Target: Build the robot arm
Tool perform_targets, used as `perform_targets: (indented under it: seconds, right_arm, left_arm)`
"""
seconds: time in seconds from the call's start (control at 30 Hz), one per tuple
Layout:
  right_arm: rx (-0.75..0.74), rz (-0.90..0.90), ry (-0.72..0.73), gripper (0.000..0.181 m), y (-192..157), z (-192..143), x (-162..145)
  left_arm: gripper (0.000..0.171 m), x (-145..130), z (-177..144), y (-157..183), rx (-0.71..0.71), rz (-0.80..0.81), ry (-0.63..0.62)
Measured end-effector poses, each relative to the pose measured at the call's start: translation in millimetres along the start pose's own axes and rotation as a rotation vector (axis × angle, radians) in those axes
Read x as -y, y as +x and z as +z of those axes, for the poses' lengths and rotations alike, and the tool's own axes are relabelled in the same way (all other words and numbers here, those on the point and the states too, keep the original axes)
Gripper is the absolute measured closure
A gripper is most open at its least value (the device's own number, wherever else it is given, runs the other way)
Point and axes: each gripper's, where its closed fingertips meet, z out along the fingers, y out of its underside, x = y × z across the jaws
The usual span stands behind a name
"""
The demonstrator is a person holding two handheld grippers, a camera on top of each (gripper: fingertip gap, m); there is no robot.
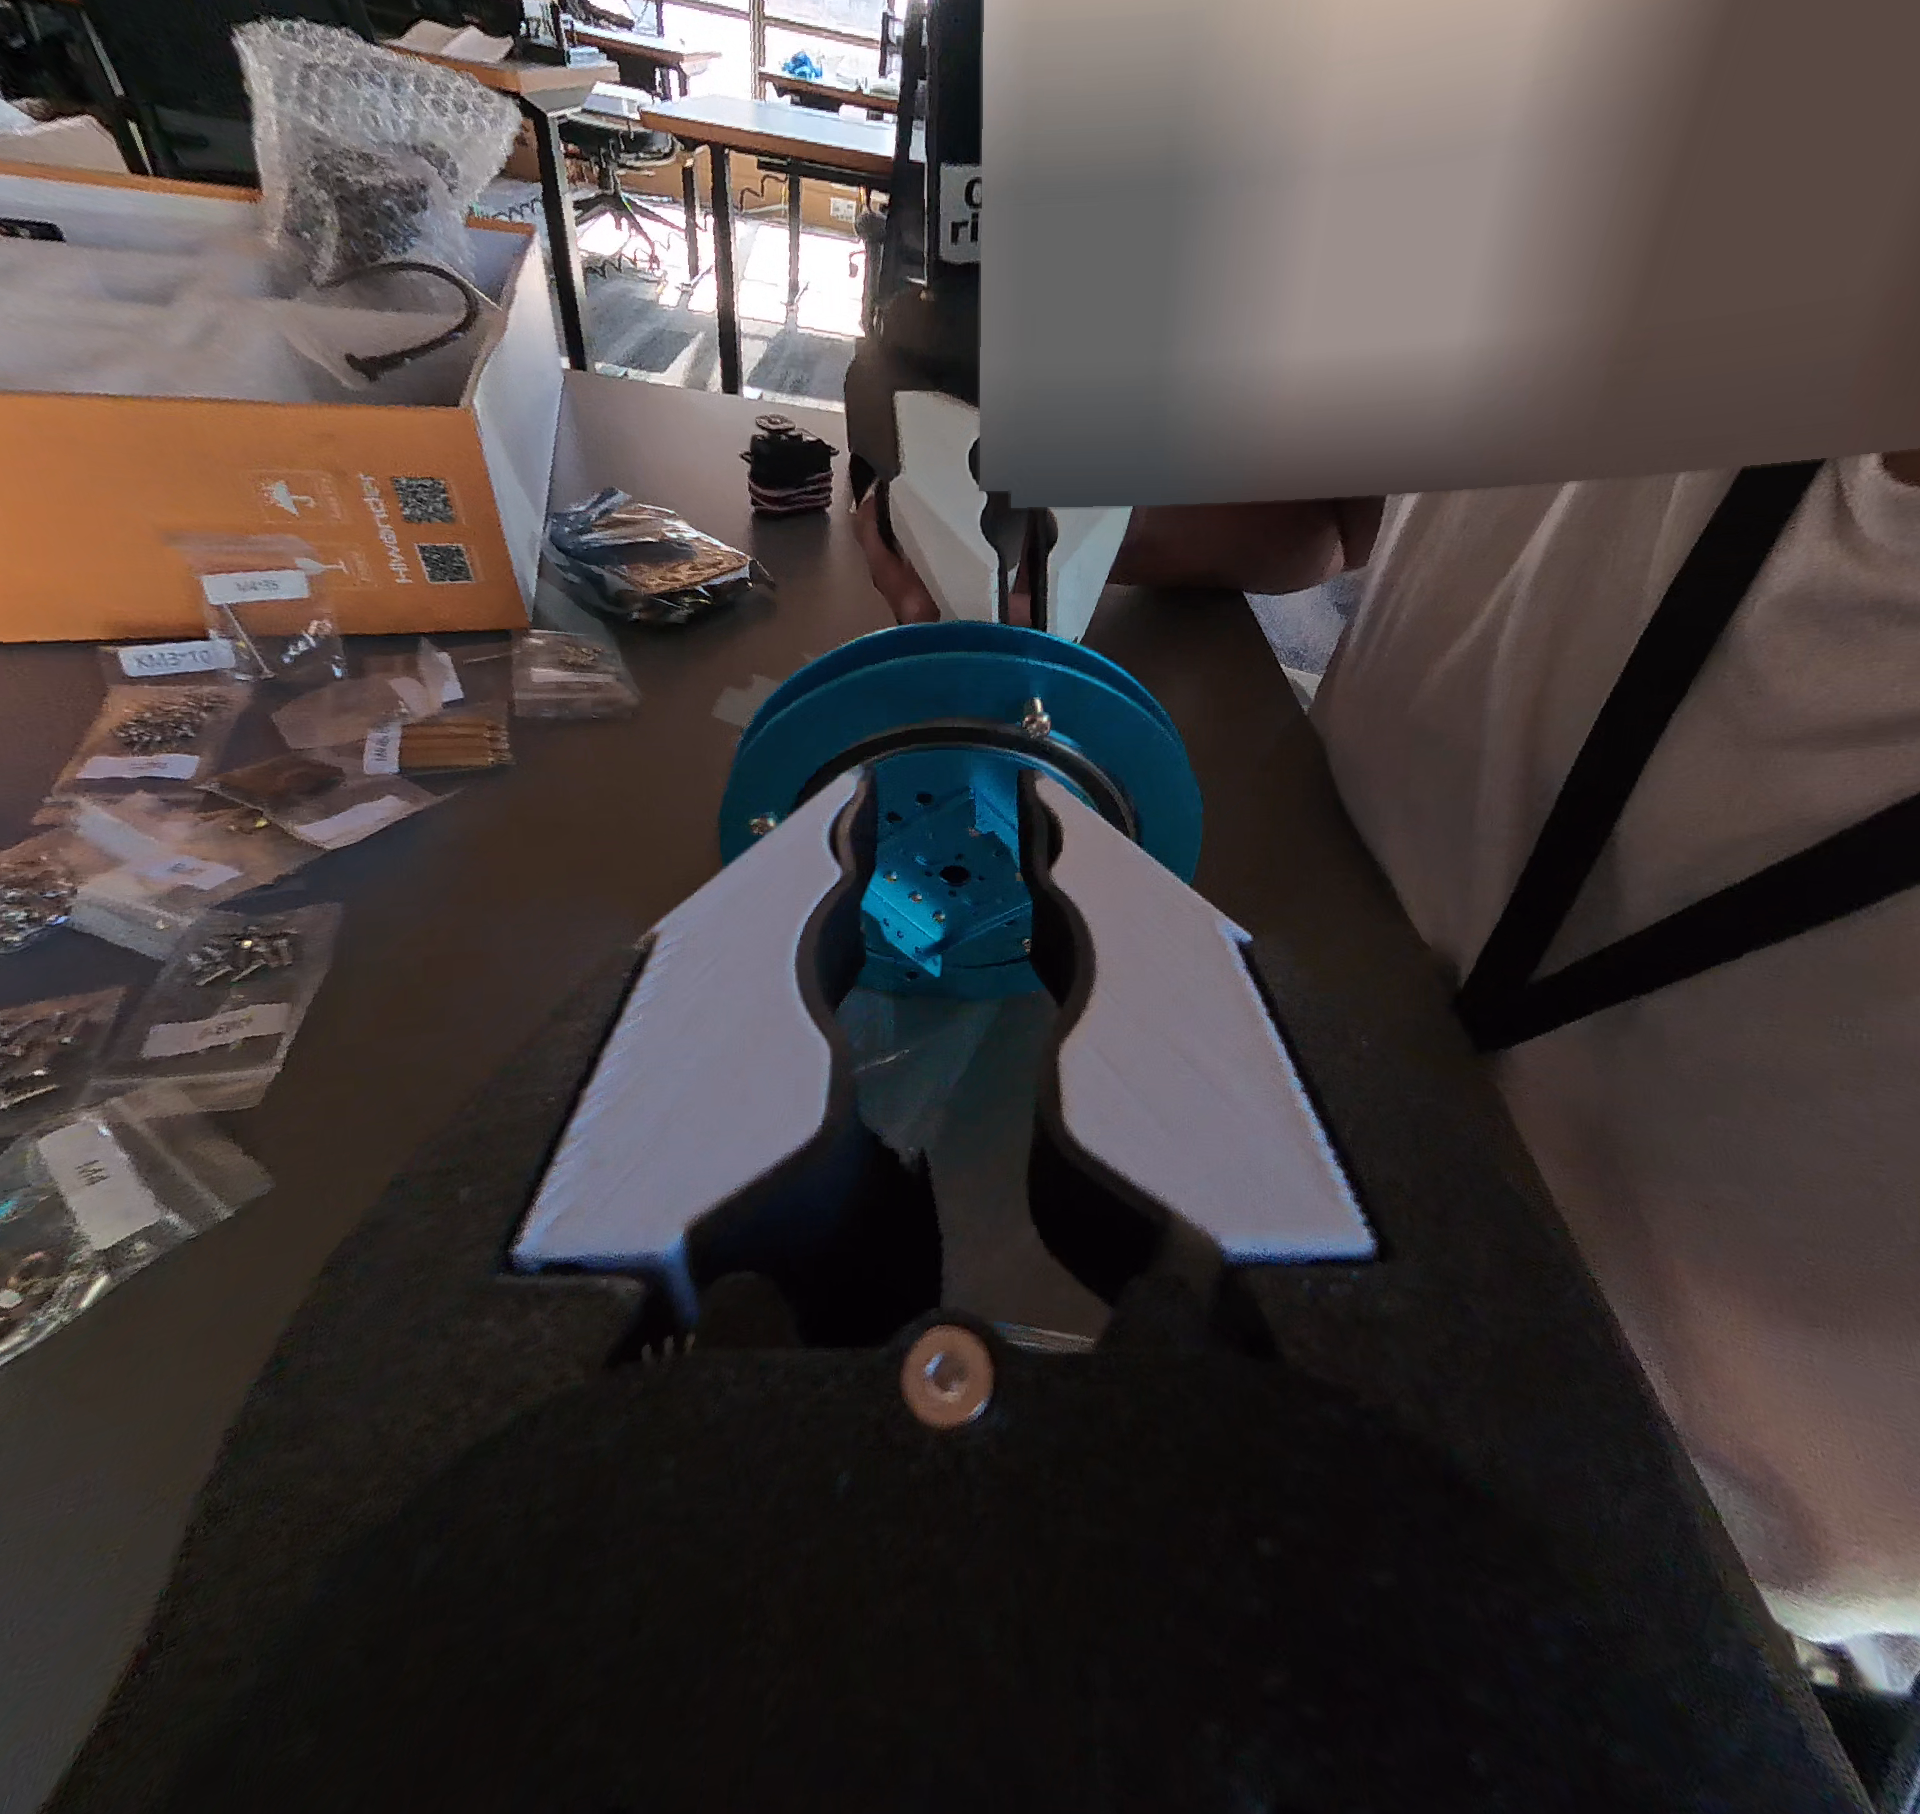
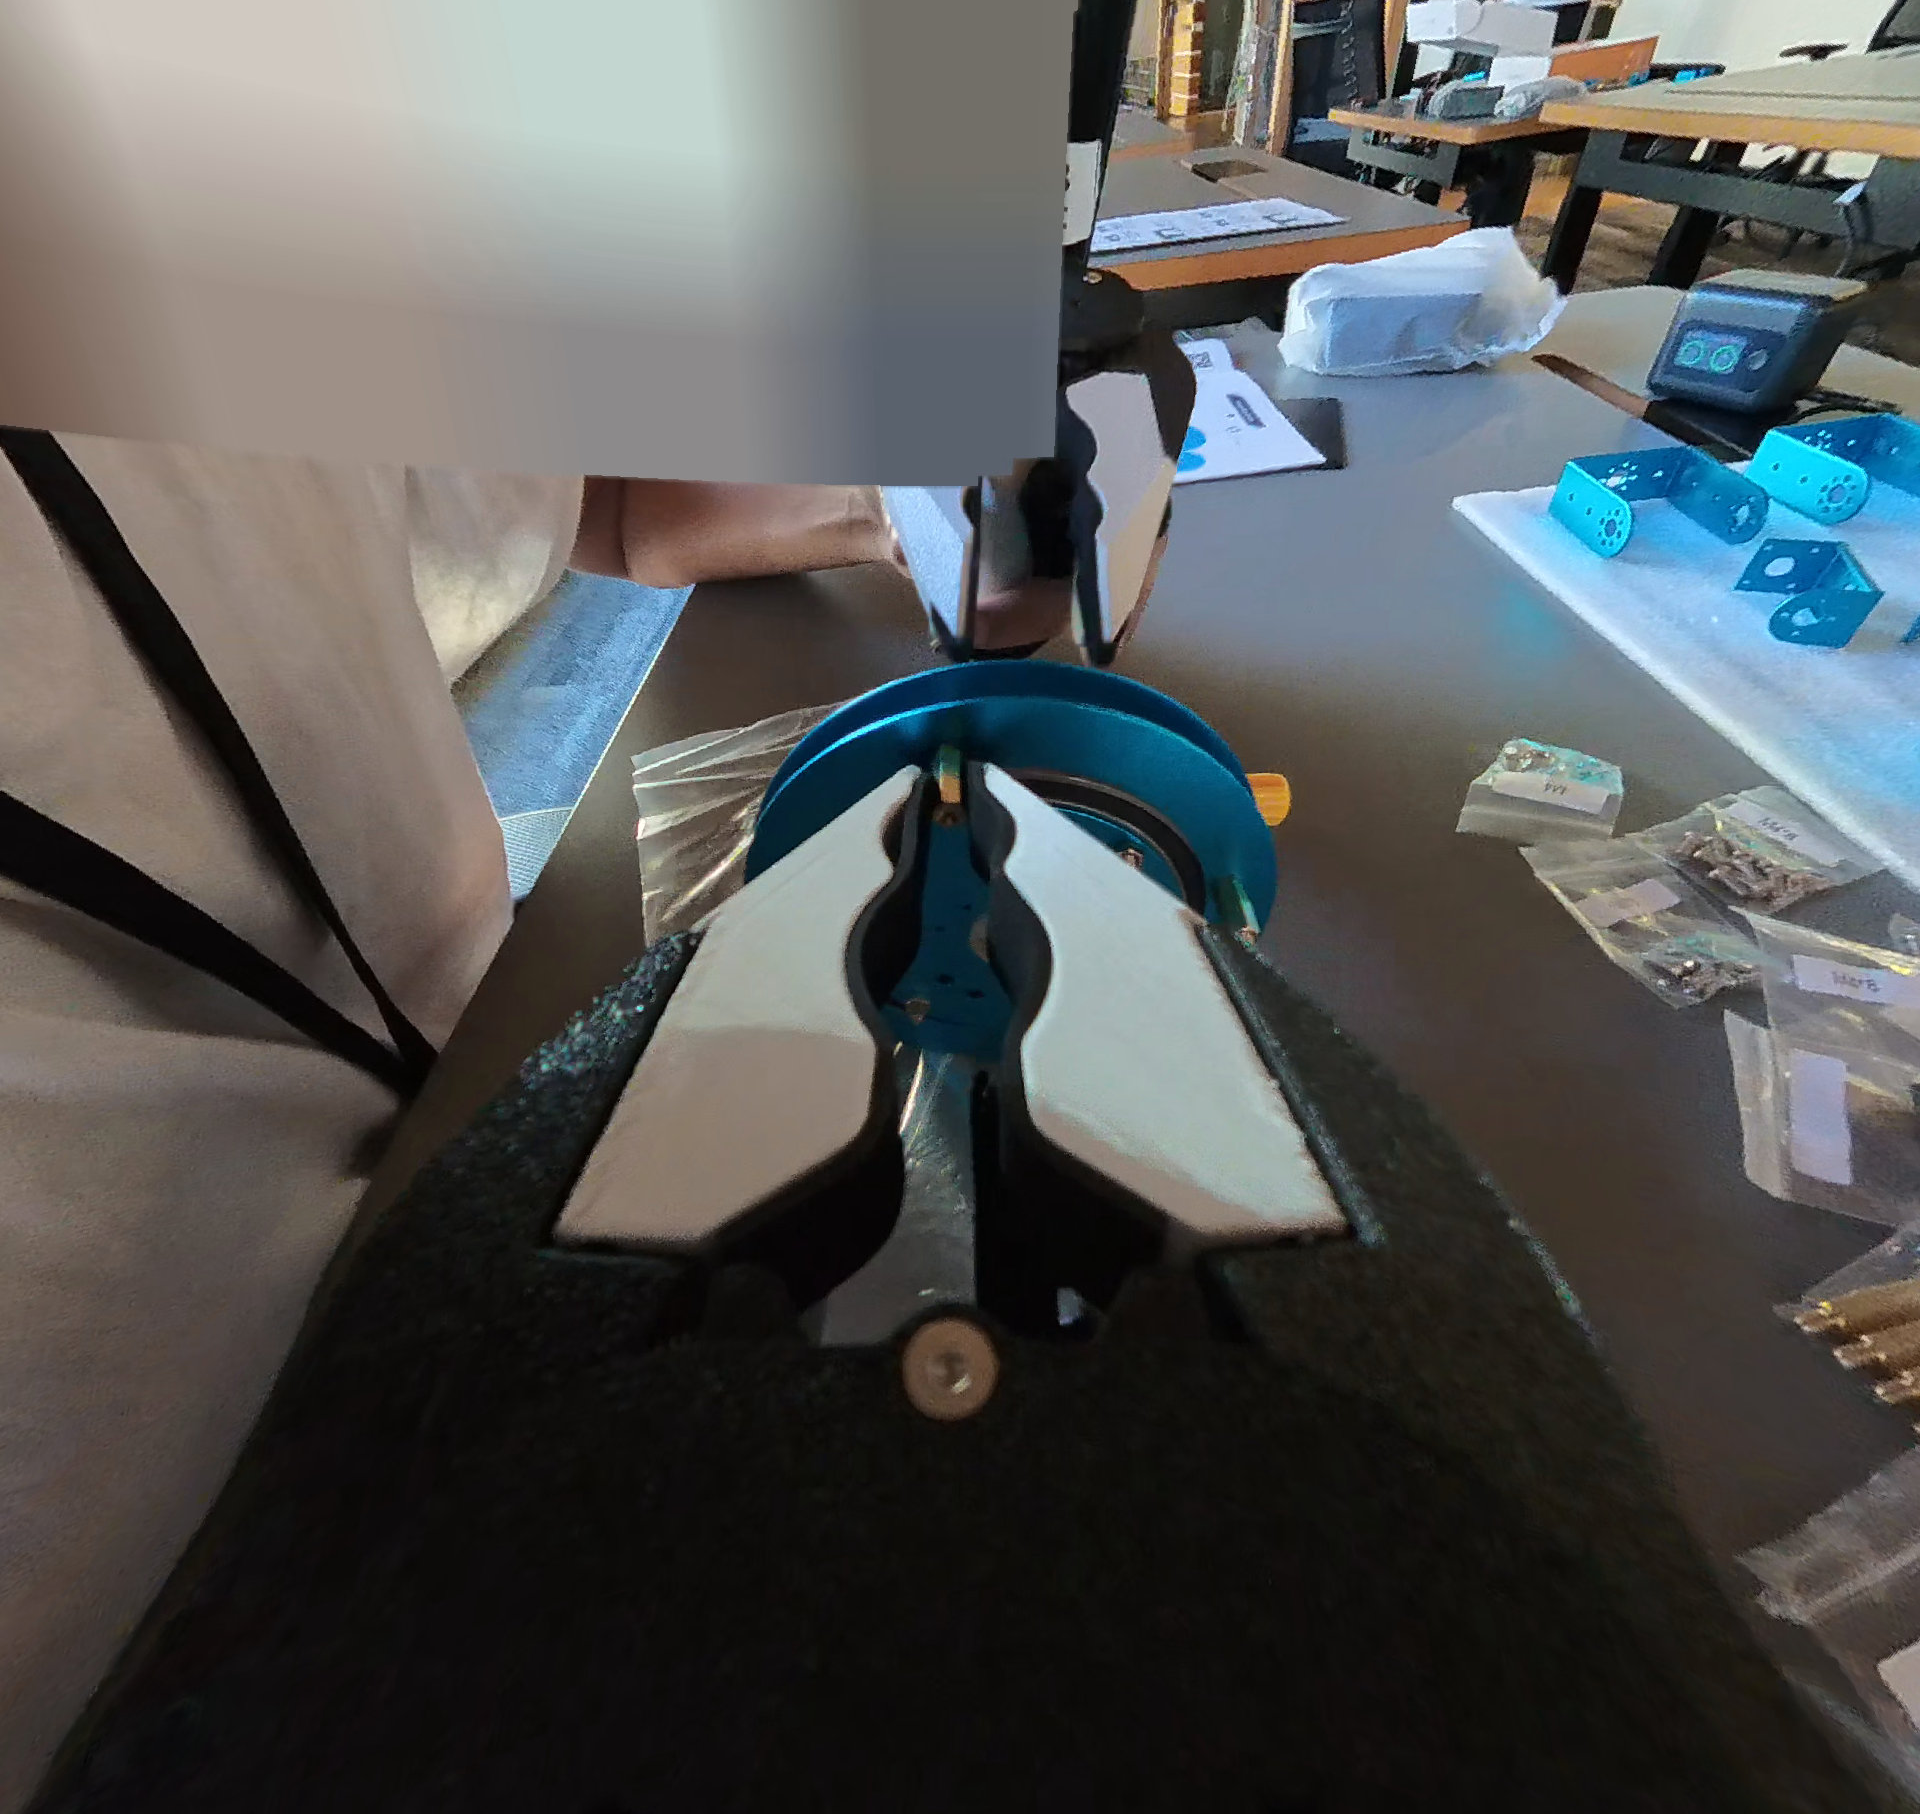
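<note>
Left wrist view, left gripper (image 1: 945, 808) jaws part-open around blue bracket (image 1: 940, 897) on upright blue turntable disc (image 1: 961, 715), right gripper (image 2: 951, 788) jaws nearly closed, pinching the bracket's edge.

The right gripper (image 2: 951, 793) pinches a thin blue bracket (image 2: 948, 917) mounted on the blue round base (image 2: 1013, 725), with a clear plastic bag (image 2: 696, 808) just left of the base, small parts bags (image 2: 1704, 871) to its right, and the other gripper (image 2: 1029, 637) just behind it.

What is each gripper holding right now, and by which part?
Both grip the blue round base assembly: left gripper around its central bracket, right gripper on the bracket's edge.
</note>
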Motion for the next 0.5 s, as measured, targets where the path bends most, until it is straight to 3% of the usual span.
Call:
perform_targets:
  seconds: [0.2,0.37,0.5]
  right_arm:
    - [0.061,0.092,0.022,0.175,0,-7,-2]
    - [0.010,0.159,0.023,0.175,9,17,5]
    - [-0.010,0.144,0.022,0.173,13,2,3]
  left_arm:
    - [0.142,-5,0,-8,0.004,-0.011,0.031]
    - [0.142,-12,6,-2,-0.027,-0.019,0.021]
    - [0.142,-11,4,-4,-0.014,-0.002,0.022]
